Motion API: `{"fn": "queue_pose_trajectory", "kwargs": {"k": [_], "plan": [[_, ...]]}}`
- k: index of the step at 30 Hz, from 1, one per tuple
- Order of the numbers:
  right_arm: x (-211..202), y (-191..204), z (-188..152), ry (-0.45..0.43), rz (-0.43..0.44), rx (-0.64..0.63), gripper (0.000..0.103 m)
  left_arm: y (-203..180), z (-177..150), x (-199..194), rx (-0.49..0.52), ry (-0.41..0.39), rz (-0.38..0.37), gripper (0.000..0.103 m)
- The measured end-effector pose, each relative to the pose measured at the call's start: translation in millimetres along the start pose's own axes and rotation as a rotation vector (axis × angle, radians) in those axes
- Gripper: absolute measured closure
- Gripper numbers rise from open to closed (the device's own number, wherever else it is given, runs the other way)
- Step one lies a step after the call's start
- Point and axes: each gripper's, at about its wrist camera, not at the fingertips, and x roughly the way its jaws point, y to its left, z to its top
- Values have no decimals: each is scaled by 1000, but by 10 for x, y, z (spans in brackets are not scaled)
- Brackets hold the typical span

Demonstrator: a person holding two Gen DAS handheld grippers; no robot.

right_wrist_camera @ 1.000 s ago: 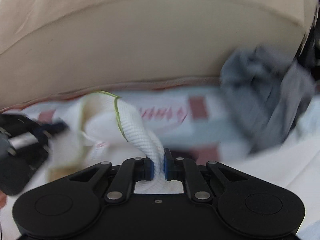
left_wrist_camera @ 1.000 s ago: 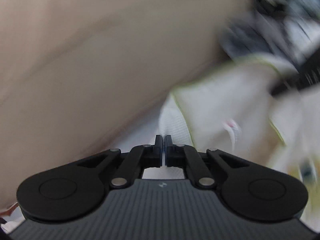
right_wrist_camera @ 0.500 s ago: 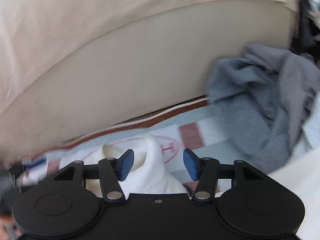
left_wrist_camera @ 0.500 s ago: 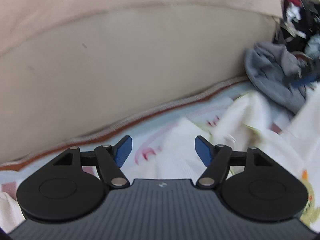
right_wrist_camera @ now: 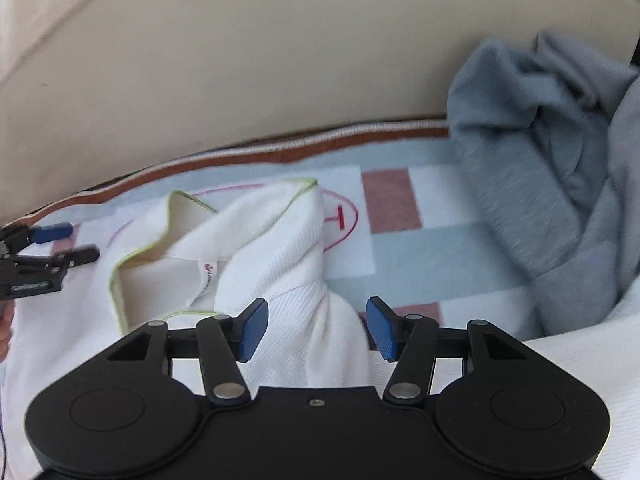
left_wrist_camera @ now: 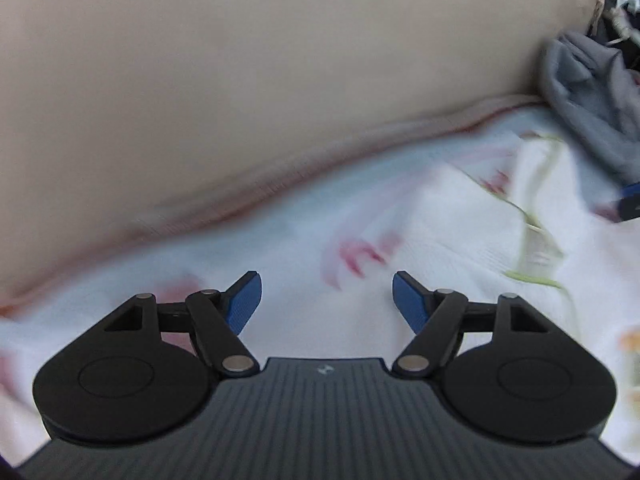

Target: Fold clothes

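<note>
A white knit shirt [right_wrist_camera: 280, 240] with a lime-green trimmed collar lies crumpled on a patterned blanket [right_wrist_camera: 420, 248]. My right gripper [right_wrist_camera: 318, 328] is open just above it. A raised fold of the shirt stands between its blue pads [right_wrist_camera: 254, 330], and they do not press on it. The left gripper [right_wrist_camera: 70, 244] shows at the left edge of the right wrist view, beside the collar. In the left wrist view, the left gripper [left_wrist_camera: 327, 300] is open over the blanket [left_wrist_camera: 240, 248] with nothing between its fingers. The shirt [left_wrist_camera: 480, 240] lies to its right, blurred.
A crumpled grey garment [right_wrist_camera: 560, 160] is heaped at the right against a beige cushioned backrest [right_wrist_camera: 280, 80], and it also shows as the grey garment [left_wrist_camera: 588, 92] at the far right of the left wrist view. Another white cloth [right_wrist_camera: 580, 360] lies at the near right. The blanket's brown border [right_wrist_camera: 320, 140] runs along the backrest.
Both grippers were shut, the right one on the white shirt. Both have opened and come down toward the blanket, and the shirt has dropped onto it.
</note>
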Motion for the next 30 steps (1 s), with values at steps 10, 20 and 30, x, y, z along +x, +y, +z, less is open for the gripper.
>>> {"fn": "queue_pose_trajectory", "kwargs": {"k": [10,20,30], "plan": [[525,334,110,-31,-110,94,44,-415,-139,160,144,-68,213,11],[-26,371,61,-213,-100,-13,90,-488,-98,-326,79,-157,288,99],[-190,771,217,-360,-128,29,47,-561,-76,-151,5,-165,655,93]]}}
